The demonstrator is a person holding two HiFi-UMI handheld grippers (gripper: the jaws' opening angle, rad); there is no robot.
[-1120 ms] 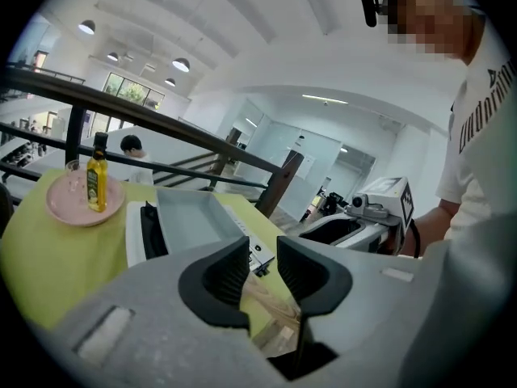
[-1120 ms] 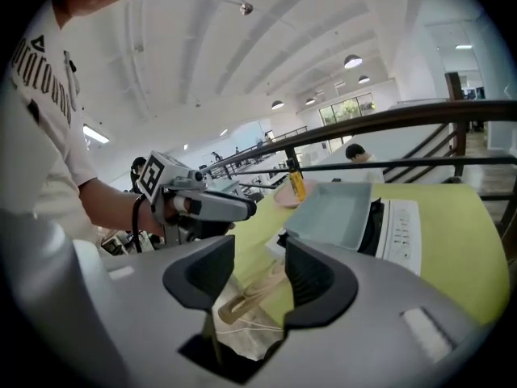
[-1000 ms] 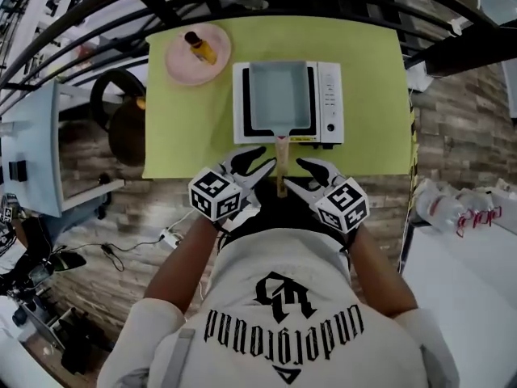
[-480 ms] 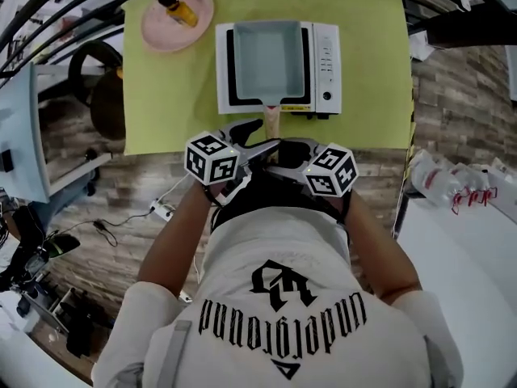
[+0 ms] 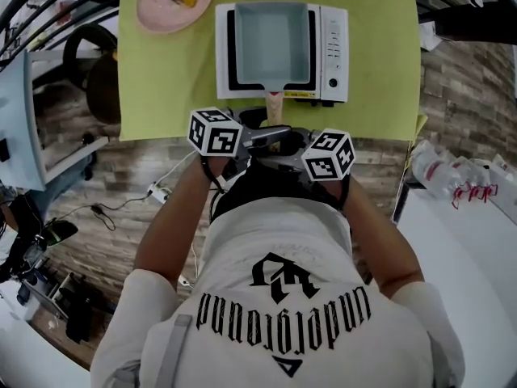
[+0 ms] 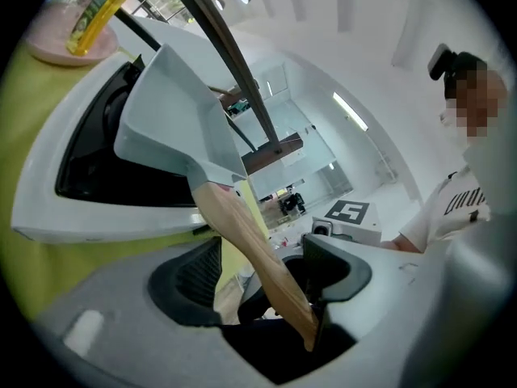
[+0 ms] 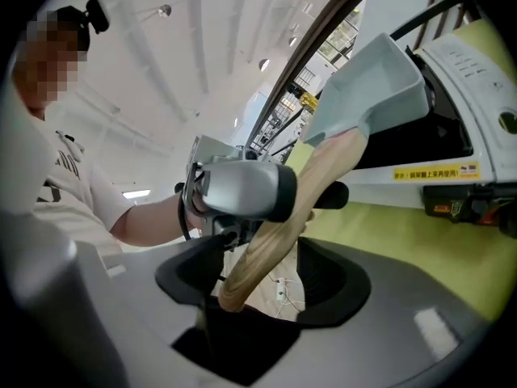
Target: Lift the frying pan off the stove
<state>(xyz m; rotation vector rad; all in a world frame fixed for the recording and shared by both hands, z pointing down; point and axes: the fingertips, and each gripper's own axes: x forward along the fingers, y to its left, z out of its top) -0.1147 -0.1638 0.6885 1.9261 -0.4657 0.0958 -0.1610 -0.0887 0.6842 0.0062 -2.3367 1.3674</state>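
Obs.: the square grey frying pan [image 5: 272,43] sits flat on the white tabletop stove [image 5: 335,47], which rests on the yellow-green mat [image 5: 380,79]. Its pale wooden handle [image 5: 275,107] juts past the stove's front edge toward the person.

Both grippers meet at the handle from opposite sides.
- The left gripper [image 6: 266,269] has jaws spread wide, just opened further. The handle's end lies between them, against one jaw, unclamped.
- The right gripper [image 7: 262,277] has jaws apart and just starting to close. The handle runs between them, not pinched.

Judgement: the two-sided approach probably serves to steady a long, front-heavy pan. The lift is not begun.
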